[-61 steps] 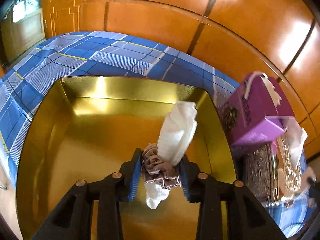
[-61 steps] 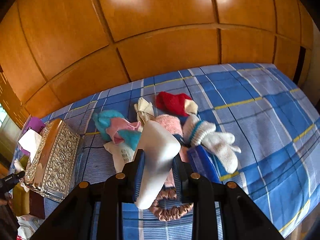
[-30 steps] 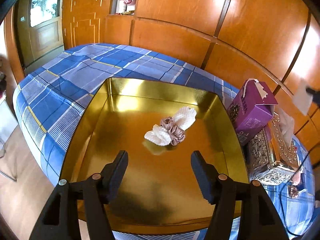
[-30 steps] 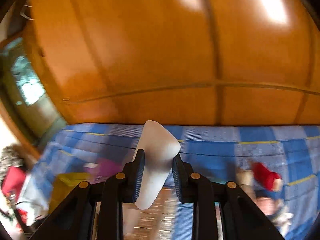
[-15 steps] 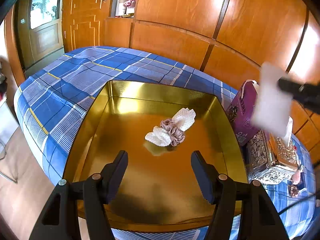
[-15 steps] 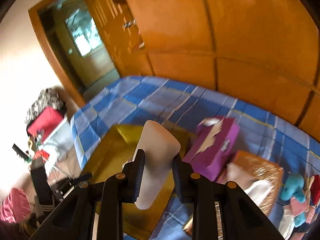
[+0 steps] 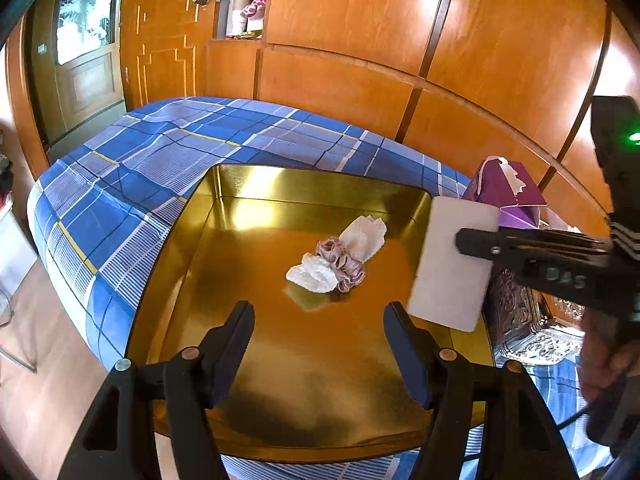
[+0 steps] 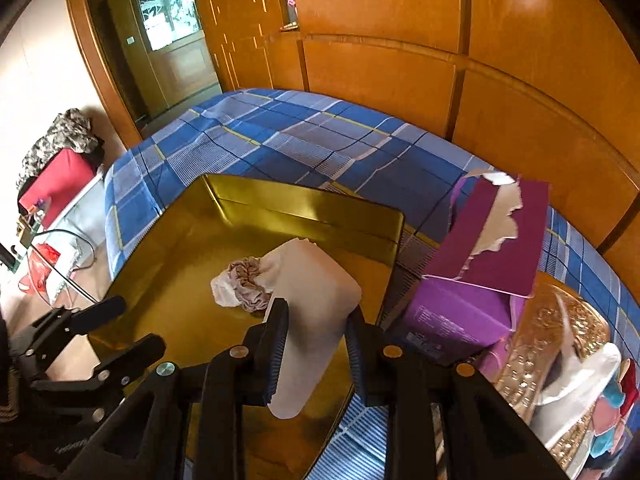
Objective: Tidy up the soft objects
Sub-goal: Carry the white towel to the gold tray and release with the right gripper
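The right gripper clamps a pale folded pad, holding it above the right edge of the gold tray, its jaws having just eased slightly; the left gripper hangs wide apart and empty over the tray's near side; a white sock bundled in a mauve scrunchie lies mid-tray; a purple box sits just beside.

A blue plaid bed carries a gold tray, purple box and ornate box.
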`<state>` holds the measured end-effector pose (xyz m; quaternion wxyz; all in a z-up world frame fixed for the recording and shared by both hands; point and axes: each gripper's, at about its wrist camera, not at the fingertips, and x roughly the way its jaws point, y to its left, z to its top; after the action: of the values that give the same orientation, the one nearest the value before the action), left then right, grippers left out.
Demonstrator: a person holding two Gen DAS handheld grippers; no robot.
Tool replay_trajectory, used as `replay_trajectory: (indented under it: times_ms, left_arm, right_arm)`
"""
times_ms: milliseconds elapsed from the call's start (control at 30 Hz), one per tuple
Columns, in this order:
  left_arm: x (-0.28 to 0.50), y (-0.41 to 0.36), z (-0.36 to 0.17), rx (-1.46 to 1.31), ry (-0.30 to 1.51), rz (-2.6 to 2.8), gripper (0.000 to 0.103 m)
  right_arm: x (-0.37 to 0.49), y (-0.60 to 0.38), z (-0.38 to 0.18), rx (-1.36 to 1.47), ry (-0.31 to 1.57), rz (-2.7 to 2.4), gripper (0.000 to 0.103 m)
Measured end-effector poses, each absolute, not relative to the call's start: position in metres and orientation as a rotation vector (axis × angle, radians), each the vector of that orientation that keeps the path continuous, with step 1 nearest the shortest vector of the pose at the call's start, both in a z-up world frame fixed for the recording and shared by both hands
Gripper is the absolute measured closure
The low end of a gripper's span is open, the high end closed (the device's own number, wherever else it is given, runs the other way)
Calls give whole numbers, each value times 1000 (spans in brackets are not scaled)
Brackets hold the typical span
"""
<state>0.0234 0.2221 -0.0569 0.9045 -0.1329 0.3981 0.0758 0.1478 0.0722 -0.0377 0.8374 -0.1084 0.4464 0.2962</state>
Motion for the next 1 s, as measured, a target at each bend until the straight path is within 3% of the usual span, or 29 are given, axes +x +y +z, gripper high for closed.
replay_trajectory:
  times_ms: [100, 200, 1000]
  left_arm:
    - [23, 220, -57, -271, 821, 153, 34]
    - [23, 219, -57, -266, 822, 152, 34]
    - [15, 194, -39, -191, 768, 122, 33]
  right_arm:
    - [153, 78, -45, -229, 956, 616, 71]
    - [154, 79, -47, -215, 948, 591, 58]
    - [76, -16, -9, -124, 720, 418, 57]
